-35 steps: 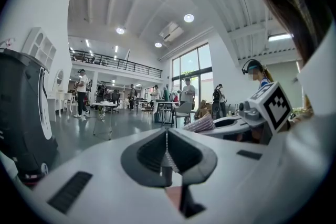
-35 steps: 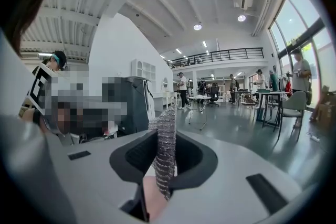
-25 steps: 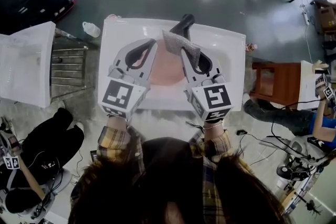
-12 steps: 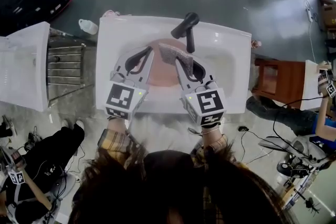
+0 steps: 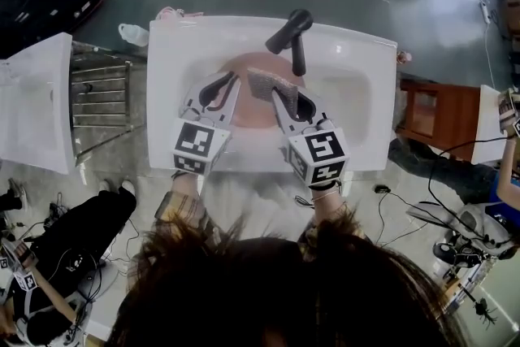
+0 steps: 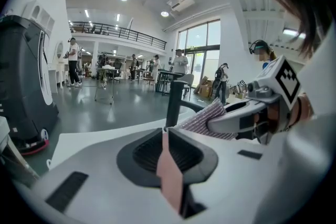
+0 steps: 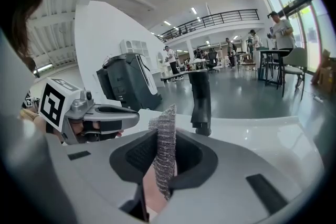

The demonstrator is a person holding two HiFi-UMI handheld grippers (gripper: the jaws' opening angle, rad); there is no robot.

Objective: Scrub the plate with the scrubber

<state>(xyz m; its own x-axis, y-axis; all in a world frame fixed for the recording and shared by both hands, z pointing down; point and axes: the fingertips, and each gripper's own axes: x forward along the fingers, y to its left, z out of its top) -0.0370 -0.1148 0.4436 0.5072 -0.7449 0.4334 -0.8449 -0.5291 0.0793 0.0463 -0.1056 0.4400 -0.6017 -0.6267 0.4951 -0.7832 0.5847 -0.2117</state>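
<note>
A pink plate stands in the basin of a white sink. My left gripper is shut on the plate's left edge, and the pink rim runs between its jaws in the left gripper view. My right gripper is shut on a grey mesh scrubber, which rests against the plate's upper face. In the right gripper view the scrubber stands upright in the jaws, with the plate just below. The two grippers are close together, side by side.
A black faucet rises behind the basin, just beyond the scrubber. To the sink's left are a metal rack, a white bottle and another white unit. A wooden table stands at the right. People and cables surround the sink.
The right gripper has drawn the scrubber back from the faucet and down over the plate. The left gripper keeps its hold on the plate. The head view has shifted slightly.
</note>
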